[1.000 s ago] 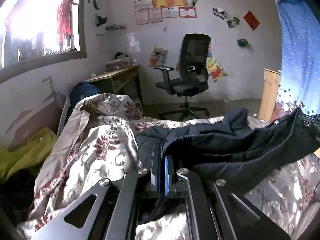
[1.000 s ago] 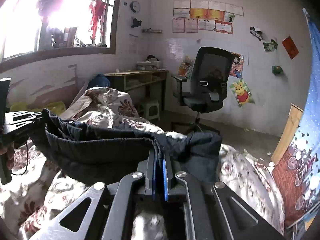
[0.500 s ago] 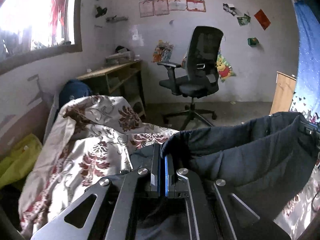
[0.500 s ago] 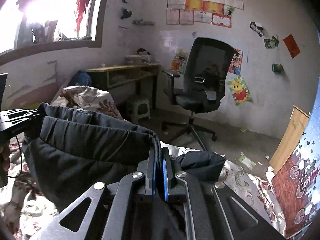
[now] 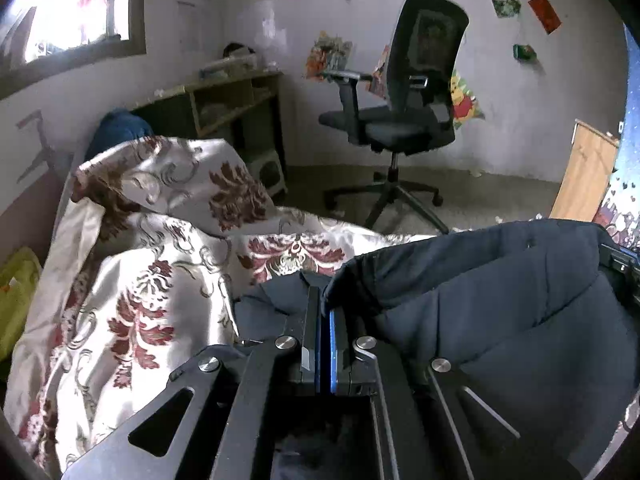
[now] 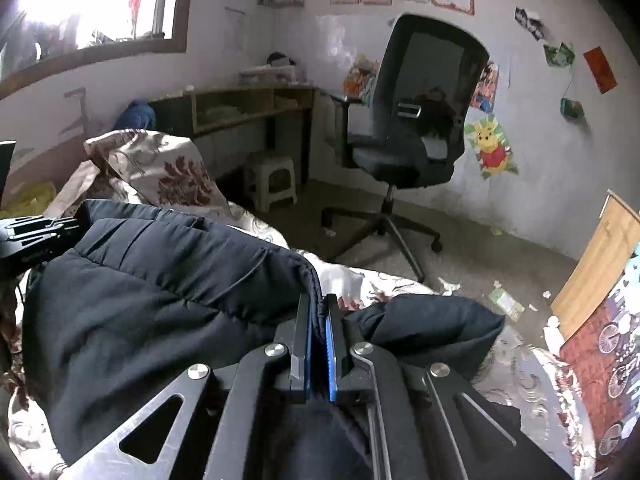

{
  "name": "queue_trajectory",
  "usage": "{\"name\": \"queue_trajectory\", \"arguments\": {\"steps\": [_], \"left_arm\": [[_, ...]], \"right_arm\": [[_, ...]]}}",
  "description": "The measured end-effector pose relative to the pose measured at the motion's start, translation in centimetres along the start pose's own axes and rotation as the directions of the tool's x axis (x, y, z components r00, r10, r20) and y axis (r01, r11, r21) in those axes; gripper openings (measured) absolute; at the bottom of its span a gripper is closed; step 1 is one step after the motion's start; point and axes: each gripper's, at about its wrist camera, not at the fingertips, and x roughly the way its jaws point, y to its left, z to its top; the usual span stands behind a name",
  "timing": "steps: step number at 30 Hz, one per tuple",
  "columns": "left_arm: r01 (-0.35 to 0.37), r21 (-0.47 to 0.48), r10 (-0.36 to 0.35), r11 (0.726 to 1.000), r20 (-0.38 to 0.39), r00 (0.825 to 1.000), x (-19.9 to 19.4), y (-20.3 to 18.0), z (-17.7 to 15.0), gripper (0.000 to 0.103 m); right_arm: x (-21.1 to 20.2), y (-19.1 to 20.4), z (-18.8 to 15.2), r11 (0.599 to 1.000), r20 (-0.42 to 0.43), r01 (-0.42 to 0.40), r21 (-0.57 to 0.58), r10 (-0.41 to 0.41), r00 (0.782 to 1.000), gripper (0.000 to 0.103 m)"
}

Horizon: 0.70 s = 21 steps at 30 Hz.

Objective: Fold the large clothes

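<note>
A dark navy padded jacket (image 5: 500, 312) is stretched between both grippers above a bed. My left gripper (image 5: 324, 300) is shut on one edge of the jacket, which runs off to the right. In the right wrist view the same jacket (image 6: 160, 292) spreads to the left, and my right gripper (image 6: 318, 304) is shut on its gathered hem. The left gripper (image 6: 36, 234) shows at the far left edge of that view, clamped on the far corner. A part of the right gripper (image 5: 624, 264) shows at the right edge of the left wrist view.
A floral white and maroon quilt (image 5: 160, 264) covers the bed under the jacket. Beyond the bed stand a black office chair (image 6: 416, 136), a low wooden desk (image 6: 248, 108) and a small plastic stool (image 6: 274, 180). A wooden board (image 6: 600, 264) leans at the right.
Both grippers have carried the jacket forward toward the foot of the bed and lower. The chair and desk look nearer and the jacket now hangs closer to the quilt.
</note>
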Motion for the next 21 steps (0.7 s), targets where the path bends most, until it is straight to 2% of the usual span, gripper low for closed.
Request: {"name": "queue_trajectory", "arguments": {"steps": [5,8,9,10,11,12,13,14,15,17,19,21], "left_arm": [[0.037,-0.083,-0.042,0.996,-0.06,0.997,2.3,0.9,-0.5,0.001],[0.063,-0.121,-0.07,0.991,-0.054,0.996,1.8,1.4,-0.2,0.003],[0.069,-0.124,-0.076,0.99,-0.048,0.996,1.6,1.4,-0.1,0.004],[0.079,-0.128,-0.084,0.989,-0.034,0.996,1.0,1.5,-0.1,0.005],[0.081,-0.129,-0.084,0.988,-0.021,0.996,0.5,1.6,-0.1,0.009],[0.076,-0.131,-0.078,0.988,-0.008,0.997,0.1,1.4,0.0,0.015],[0.071,-0.141,-0.069,0.987,0.022,0.997,-0.7,1.6,0.0,0.038],[0.08,-0.154,-0.073,0.985,0.05,0.996,-1.3,1.7,0.0,0.068],[0.099,-0.176,-0.083,0.979,0.097,0.992,-2.3,1.9,-0.1,0.077],[0.14,-0.202,-0.104,0.969,0.179,0.978,-4.3,2.3,-0.1,0.081],[0.162,-0.202,-0.126,0.966,0.183,0.975,-5.1,2.1,0.1,0.081],[0.197,-0.186,-0.162,0.963,0.186,0.969,-5.8,1.8,-0.1,0.081]], "right_arm": [[2.4,-1.2,-0.7,0.995,-0.039,-0.083,0.064,0.085,0.996,0.009],[2.1,-1.9,-0.7,0.989,-0.034,-0.111,0.095,0.115,0.993,0.011],[1.8,-2.0,-0.6,0.989,-0.027,-0.112,0.095,0.115,0.993,0.015],[1.4,-2.1,-0.6,0.988,-0.015,-0.117,0.098,0.12,0.993,0.027],[0.6,-2.2,-0.5,0.987,0.009,-0.121,0.105,0.121,0.993,0.036],[0.1,-2.2,-0.3,0.986,0.033,-0.124,0.111,0.121,0.992,0.058],[-0.8,-2.3,-0.2,0.984,0.068,-0.134,0.117,0.126,0.99,0.071],[-1.6,-2.2,-0.1,0.982,0.1,-0.148,0.118,0.137,0.986,0.071],[-2.2,-2.1,0.0,0.981,0.114,-0.157,0.115,0.144,0.983,0.072],[-3.5,-1.9,-0.1,0.979,0.141,-0.168,0.111,0.152,0.978,0.076],[-4.4,-1.7,-0.5,0.976,0.153,-0.181,0.119,0.162,0.975,0.093],[-5.0,-1.7,-1.1,0.969,0.159,-0.207,0.137,0.185,0.97,0.095]]}}
